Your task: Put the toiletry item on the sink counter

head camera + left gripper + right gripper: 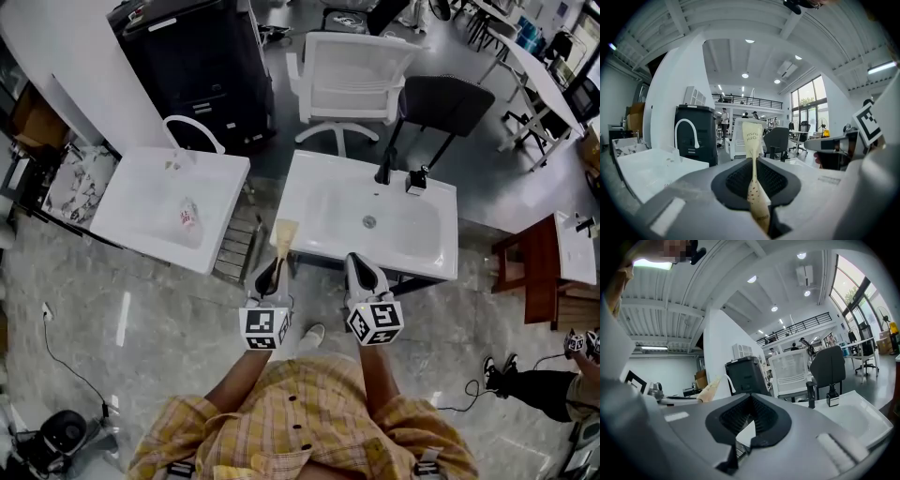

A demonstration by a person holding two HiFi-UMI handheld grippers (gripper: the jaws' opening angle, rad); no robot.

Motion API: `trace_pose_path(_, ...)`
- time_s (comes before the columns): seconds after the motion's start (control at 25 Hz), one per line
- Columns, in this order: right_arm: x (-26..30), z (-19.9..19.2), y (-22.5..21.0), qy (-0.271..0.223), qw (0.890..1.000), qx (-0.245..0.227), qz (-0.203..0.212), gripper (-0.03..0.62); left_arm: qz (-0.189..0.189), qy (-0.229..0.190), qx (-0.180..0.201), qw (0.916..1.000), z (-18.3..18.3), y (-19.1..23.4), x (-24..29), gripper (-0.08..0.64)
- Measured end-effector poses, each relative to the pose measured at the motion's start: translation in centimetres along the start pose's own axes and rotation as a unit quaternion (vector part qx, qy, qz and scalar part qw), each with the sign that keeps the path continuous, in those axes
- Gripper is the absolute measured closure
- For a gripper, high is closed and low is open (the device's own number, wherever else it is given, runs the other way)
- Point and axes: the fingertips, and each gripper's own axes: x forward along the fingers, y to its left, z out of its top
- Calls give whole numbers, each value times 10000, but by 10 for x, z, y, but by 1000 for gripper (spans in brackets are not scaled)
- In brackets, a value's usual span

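Head view | left sink (141, 192): small item (187, 217) inside | left tongs (274, 266): packet (284, 234)

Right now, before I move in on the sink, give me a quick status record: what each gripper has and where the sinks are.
left gripper: jaws shut on the toothbrush packet, which sticks out ahead of them
right gripper: nothing between its jaws
packet place: in the air by the near left corner of the right sink, not set down
right sink: straight ahead, black faucet at its far rim
left sink: white faucet, small item in its basin
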Motion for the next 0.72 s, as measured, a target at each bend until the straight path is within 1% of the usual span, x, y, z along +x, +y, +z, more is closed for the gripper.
trace_pose_path(0.36, 35, 8, -26, -59, 10000, 39, 7, 591, -42, 14, 42, 10000, 9, 5, 49, 531)
trace_pose_path(0.72, 51, 13, -38, -74, 9999, 94, 13, 591, 2, 64, 53, 10000, 11, 11, 64, 531)
